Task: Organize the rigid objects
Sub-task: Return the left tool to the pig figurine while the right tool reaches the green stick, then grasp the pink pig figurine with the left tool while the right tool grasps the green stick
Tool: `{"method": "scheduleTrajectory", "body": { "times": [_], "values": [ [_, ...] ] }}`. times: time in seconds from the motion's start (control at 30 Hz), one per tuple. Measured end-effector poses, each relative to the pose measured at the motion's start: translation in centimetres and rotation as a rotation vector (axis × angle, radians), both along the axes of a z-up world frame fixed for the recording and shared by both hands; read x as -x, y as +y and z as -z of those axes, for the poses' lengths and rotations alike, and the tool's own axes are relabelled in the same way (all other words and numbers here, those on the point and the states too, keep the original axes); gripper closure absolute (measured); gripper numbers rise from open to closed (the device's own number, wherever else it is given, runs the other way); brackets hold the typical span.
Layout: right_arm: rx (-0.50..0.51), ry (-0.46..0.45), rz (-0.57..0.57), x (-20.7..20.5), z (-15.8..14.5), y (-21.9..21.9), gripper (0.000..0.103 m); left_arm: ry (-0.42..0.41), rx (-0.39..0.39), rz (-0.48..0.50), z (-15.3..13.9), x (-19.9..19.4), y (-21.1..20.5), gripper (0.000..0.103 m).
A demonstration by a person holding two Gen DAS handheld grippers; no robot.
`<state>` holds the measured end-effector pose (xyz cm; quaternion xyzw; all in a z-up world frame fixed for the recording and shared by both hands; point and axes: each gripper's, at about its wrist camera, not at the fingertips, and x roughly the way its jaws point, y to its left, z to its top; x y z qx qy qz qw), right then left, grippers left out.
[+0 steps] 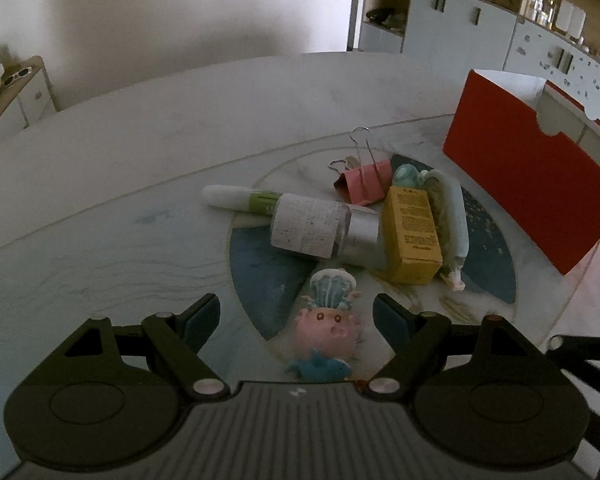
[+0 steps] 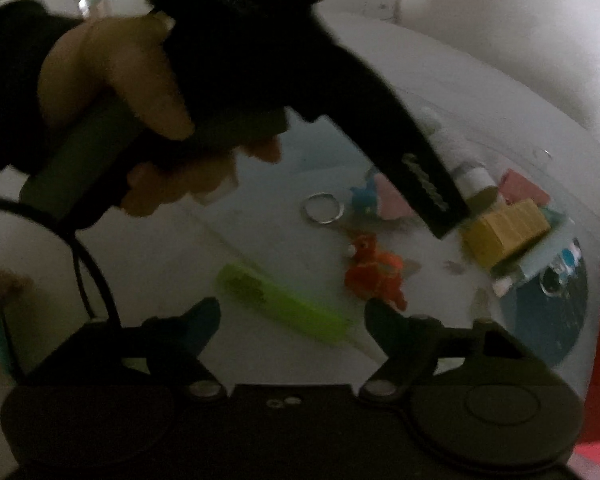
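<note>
My left gripper (image 1: 296, 308) hangs open over a small pink figurine (image 1: 328, 324) with a pale blue shell on top; its pads stand clear of it on both sides. A blue fish toy (image 1: 320, 368) lies just below. Beyond are a labelled bottle with a silver cap (image 1: 312, 228), a yellow box (image 1: 412, 236), a pink binder clip (image 1: 364, 184) and a white and green tube (image 1: 240, 200). My right gripper (image 2: 292, 308) is open above a lime green stick-shaped thing (image 2: 280, 304), blurred, lying on the table between its fingers. An orange toy (image 2: 374, 272) sits by the right finger.
A red open box (image 1: 532, 184) stands at the right on the round marble table (image 1: 100, 200). A metal key ring (image 2: 324, 208) lies loose near the blue toy. A person's hand (image 2: 112, 92) on the other gripper's handle fills the upper left of the right wrist view. Cabinets stand behind.
</note>
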<state>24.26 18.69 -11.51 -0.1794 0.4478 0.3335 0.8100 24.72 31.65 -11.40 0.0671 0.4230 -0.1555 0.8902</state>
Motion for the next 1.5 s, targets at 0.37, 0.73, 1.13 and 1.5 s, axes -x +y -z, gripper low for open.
{"method": "scheduleTrajectory", "body": {
  "times": [0.37,0.73,1.13,1.5],
  "values": [
    [0.003,0.010,-0.075,0.2,-0.2,1.7,0.066,0.031,0.005,0.002,0.6,-0.3,-0.2,0.036],
    [0.008,-0.008,0.014,1.3,-0.4,1.1,0.088,0.081,0.036,0.023,1.2,-0.3,-0.8,0.063],
    [-0.116,-0.002,0.307,2.3,-2.8,-6.8,0.089,0.093,0.037,-0.011,0.8,0.8,-0.6,0.067],
    [-0.188,-0.082,0.433,2.0,-5.6,-11.1,0.089,0.094,0.112,-0.093,-2.4,1.8,0.3,0.067]
  ]
}}
